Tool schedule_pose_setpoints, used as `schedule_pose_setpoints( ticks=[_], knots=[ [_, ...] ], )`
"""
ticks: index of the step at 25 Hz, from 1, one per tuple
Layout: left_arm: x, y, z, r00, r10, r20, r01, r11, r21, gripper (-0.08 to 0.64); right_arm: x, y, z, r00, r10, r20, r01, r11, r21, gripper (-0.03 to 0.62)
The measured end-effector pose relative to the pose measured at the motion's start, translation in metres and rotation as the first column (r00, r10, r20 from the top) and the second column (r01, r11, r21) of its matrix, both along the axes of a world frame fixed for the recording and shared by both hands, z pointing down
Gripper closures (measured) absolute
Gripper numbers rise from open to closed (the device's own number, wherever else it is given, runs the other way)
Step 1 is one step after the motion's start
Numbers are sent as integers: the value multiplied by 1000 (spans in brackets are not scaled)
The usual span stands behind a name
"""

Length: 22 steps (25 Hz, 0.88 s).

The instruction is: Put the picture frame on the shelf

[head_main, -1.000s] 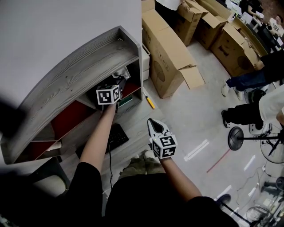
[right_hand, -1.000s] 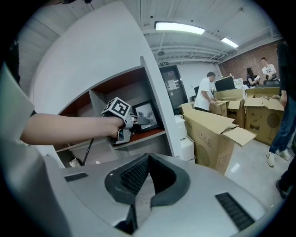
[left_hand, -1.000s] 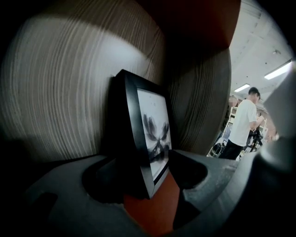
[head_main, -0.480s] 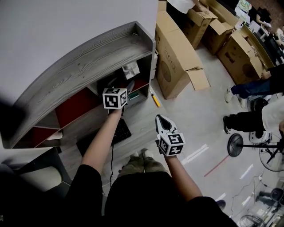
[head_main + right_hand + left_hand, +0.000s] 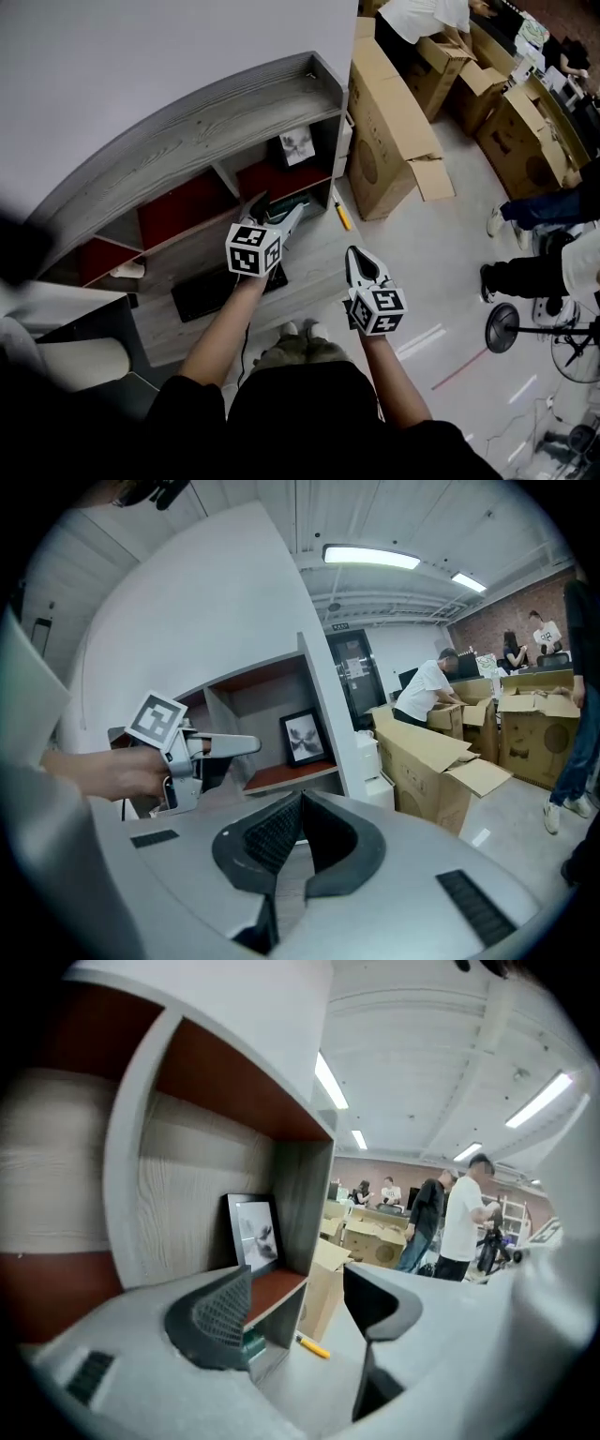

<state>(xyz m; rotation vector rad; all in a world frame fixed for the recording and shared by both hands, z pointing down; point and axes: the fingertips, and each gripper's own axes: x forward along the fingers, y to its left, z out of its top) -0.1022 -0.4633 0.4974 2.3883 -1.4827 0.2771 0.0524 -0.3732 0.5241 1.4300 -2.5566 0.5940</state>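
- While your left gripper (image 5: 279, 208) hangs in front of the shelf (image 5: 187, 122) with its jaws spread apart and nothing between them, the picture frame (image 5: 297, 147) stands upright in the shelf's upper right compartment, on the red board at the back.
- In the left gripper view, the frame shows beyond the left jaw, well apart from it.
- Your right gripper (image 5: 356, 258) hovers lower, over the floor, its jaws pressed together and empty.
- A yellow tool (image 5: 342, 214) lies on the floor between the shelf and a cardboard box (image 5: 394, 131).
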Motion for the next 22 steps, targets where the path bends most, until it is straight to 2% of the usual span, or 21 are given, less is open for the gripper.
schedule_pose_setpoints(
  ticks=[6,9,12,16,22],
  knots=[
    [-5,77,-20,993,-54,-102,61,996,65,258,-12,13,-8,998,-60,10,60,998,26,580],
    [-22,114,-12,978,-136,-160,151,985,87,259,-27,21,-10,994,-106,23,105,993,47,580],
    [-43,153,7,962,-221,-159,234,970,69,266,-44,31,-10,988,-152,40,149,987,61,580],
    [-74,198,16,931,-314,-186,329,943,58,319,-73,48,-3,973,-229,36,227,972,52,580],
    [-115,247,8,901,-389,-193,409,909,74,429,-126,91,-7,940,-342,-13,342,938,55,580]
  ],
)
